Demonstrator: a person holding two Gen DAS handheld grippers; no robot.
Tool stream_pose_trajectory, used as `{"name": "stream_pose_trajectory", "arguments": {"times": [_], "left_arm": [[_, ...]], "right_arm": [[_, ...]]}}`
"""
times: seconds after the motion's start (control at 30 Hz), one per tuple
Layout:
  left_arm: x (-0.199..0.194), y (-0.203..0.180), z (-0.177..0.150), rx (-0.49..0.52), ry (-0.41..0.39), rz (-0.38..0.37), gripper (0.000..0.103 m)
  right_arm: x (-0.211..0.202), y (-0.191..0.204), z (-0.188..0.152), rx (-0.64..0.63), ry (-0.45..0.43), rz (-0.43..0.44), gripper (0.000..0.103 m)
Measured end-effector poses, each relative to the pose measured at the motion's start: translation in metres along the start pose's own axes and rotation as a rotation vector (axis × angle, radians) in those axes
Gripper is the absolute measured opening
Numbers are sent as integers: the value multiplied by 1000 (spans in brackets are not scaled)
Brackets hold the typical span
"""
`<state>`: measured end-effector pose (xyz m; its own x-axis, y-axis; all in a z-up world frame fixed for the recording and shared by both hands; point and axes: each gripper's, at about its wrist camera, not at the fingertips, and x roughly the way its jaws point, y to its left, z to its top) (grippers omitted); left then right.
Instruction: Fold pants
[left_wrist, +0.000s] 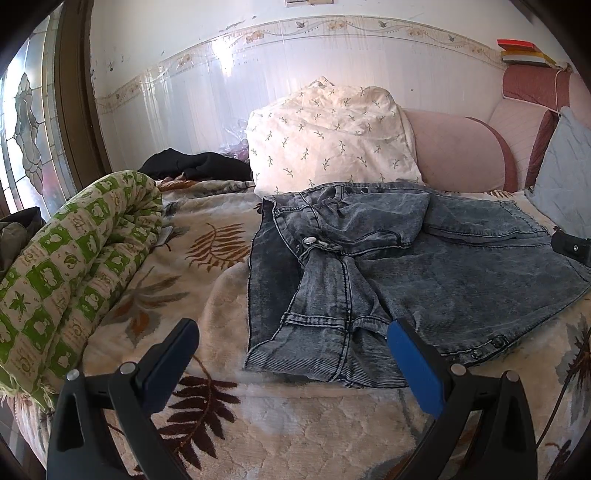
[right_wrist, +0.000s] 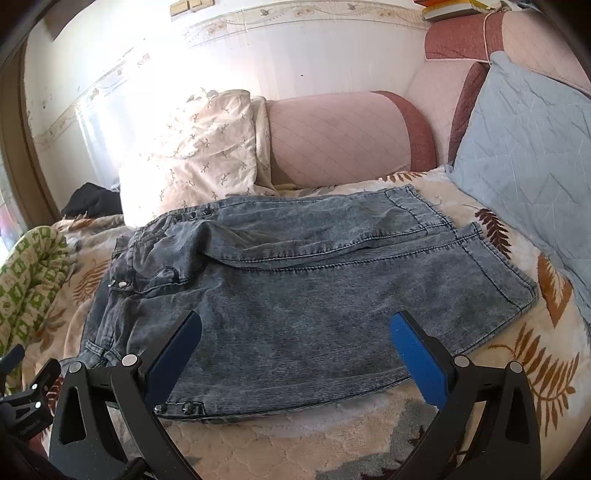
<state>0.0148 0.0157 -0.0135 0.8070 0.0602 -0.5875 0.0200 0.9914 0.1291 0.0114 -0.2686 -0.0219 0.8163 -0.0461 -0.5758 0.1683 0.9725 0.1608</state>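
Both tools gape wide, holding nothing — the left tool (left_wrist: 291, 350) and right tool (right_wrist: 295, 341) hang near the jeans' (right_wrist: 314, 295) front edge. Behind the jeans sits a flowered pillow (left_wrist: 332, 136).

Left gripper (left_wrist: 293, 341): jaws spread wide, nothing between the blue pads (left_wrist: 415, 369), angled slightly down. Right gripper (right_wrist: 295, 332): same, jaws fully apart, empty, also tipped down. Its black tip shows at the right edge of the left wrist view. No hands or sleeves visible.
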Motion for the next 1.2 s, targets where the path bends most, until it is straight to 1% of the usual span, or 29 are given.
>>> {"name": "stream_pose_trajectory", "arguments": {"times": [0.5, 0.83, 1.0, 1.13, 1.2], "left_arm": [[5, 3, -2, -1, 7, 14, 103], [15, 3, -4, 6, 39, 11, 103], [24, 9, -4, -5, 49, 20, 103], [40, 16, -3, -13, 71, 46, 103], [46, 24, 0, -38, 69, 61, 103]], "right_arm": [[7, -5, -2, 14, 16, -1, 103], [22, -17, -3, 42, 52, 2, 103], [24, -36, 3, 92, 48, 0, 103], [27, -61, 8, 164, 63, 2, 103], [30, -75, 10, 209, 76, -4, 103]]}}
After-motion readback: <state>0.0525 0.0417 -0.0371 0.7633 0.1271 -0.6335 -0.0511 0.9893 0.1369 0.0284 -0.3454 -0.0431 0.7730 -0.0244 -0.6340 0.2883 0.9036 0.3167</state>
